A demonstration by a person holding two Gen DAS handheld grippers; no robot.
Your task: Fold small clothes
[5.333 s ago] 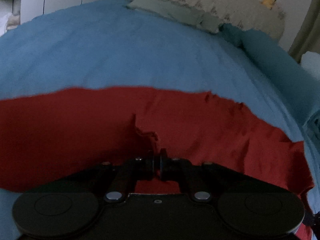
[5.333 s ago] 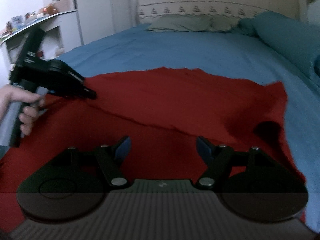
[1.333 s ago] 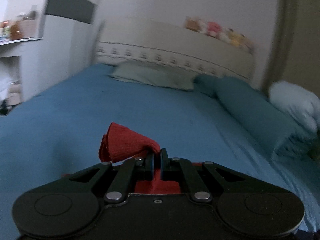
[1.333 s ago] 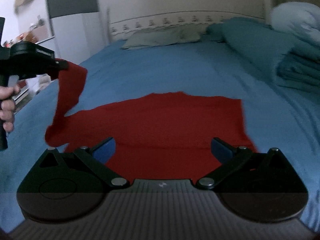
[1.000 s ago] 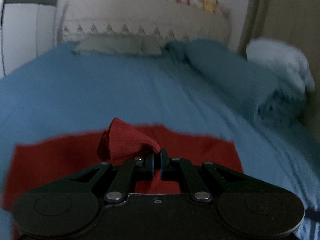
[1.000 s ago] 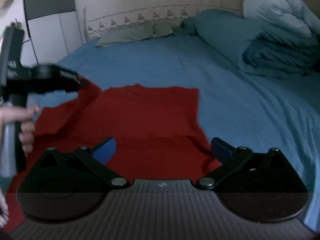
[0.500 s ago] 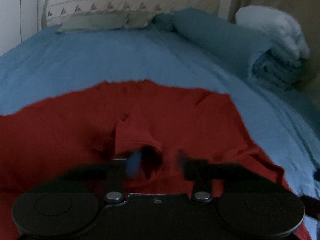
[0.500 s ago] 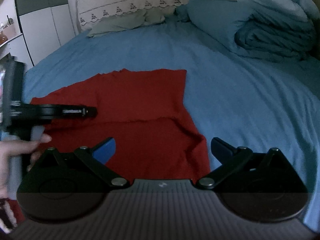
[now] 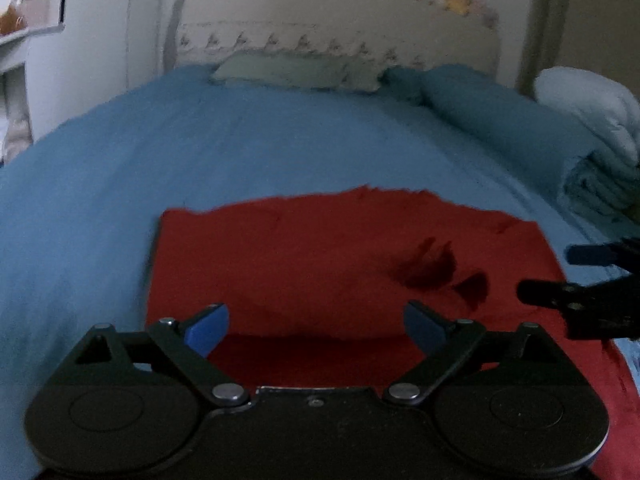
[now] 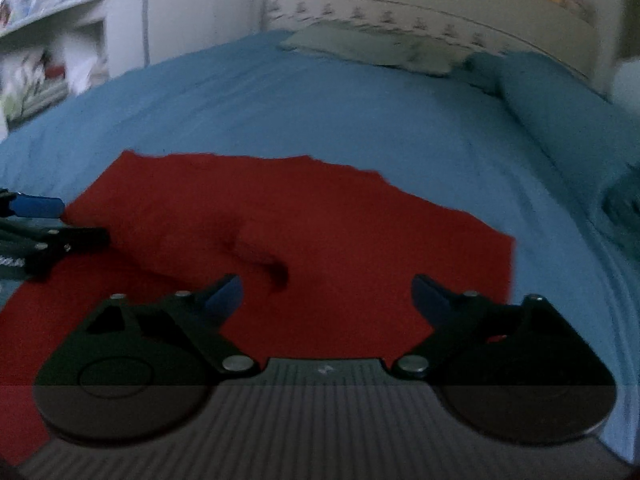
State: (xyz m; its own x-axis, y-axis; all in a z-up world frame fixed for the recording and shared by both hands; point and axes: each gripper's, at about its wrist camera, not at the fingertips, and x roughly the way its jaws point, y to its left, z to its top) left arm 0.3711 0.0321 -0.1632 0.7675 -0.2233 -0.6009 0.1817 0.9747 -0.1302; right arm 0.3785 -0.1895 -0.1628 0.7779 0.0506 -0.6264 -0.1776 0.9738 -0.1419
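Your left gripper (image 9: 316, 326) and right gripper (image 10: 326, 294) both have their jaws spread wide, holding nothing, above the red garment (image 9: 320, 256) lying on the blue bed (image 9: 240, 128).

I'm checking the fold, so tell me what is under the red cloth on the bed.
The red knit cloth lies on the blue bedsheet, which shows around its far and side edges. A folded-over layer rests on its lower part. Anything else beneath is covered and cannot be seen.
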